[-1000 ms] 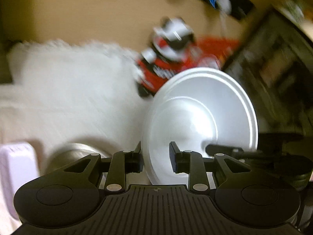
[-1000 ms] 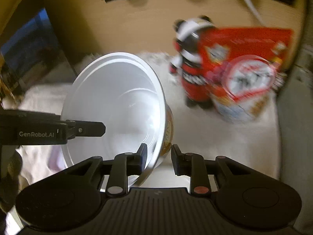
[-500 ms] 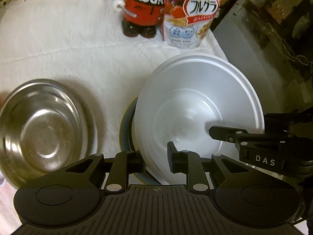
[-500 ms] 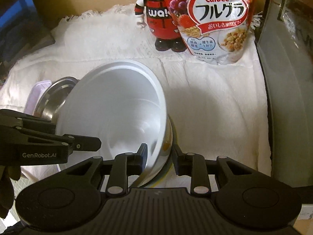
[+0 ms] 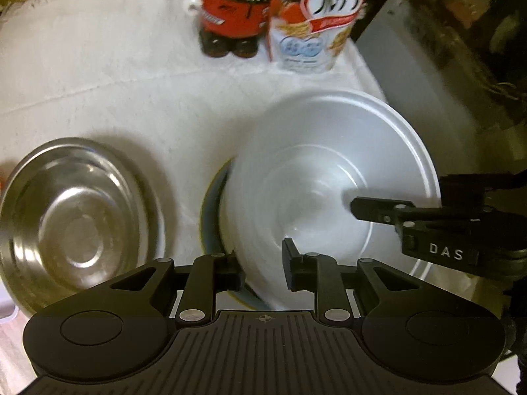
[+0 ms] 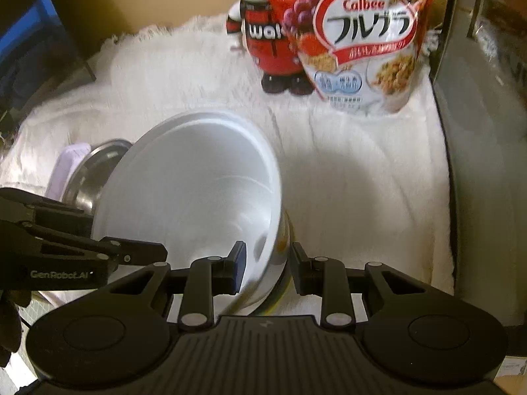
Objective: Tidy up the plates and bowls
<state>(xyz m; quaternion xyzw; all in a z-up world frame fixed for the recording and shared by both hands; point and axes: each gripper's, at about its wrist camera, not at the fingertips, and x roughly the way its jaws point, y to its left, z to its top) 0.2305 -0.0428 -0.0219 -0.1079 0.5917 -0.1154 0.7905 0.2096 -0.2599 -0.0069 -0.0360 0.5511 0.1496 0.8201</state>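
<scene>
The white bowl [image 5: 329,177] is gripped at opposite rims: its near-left rim is clenched between the fingers of the left gripper [image 5: 263,263], whose jaws have just been closing, and its right rim is clenched by the right gripper [image 6: 265,268]. The bowl is seen tilted, set into a yellow-rimmed dish [image 5: 210,197] towards the front right of the white cloth [image 5: 115,75]. A steel bowl [image 5: 72,220] lies apart at the left edge. A red figurine [image 6: 270,42] and a cereal bag [image 6: 362,39] stand along the back edge
</scene>
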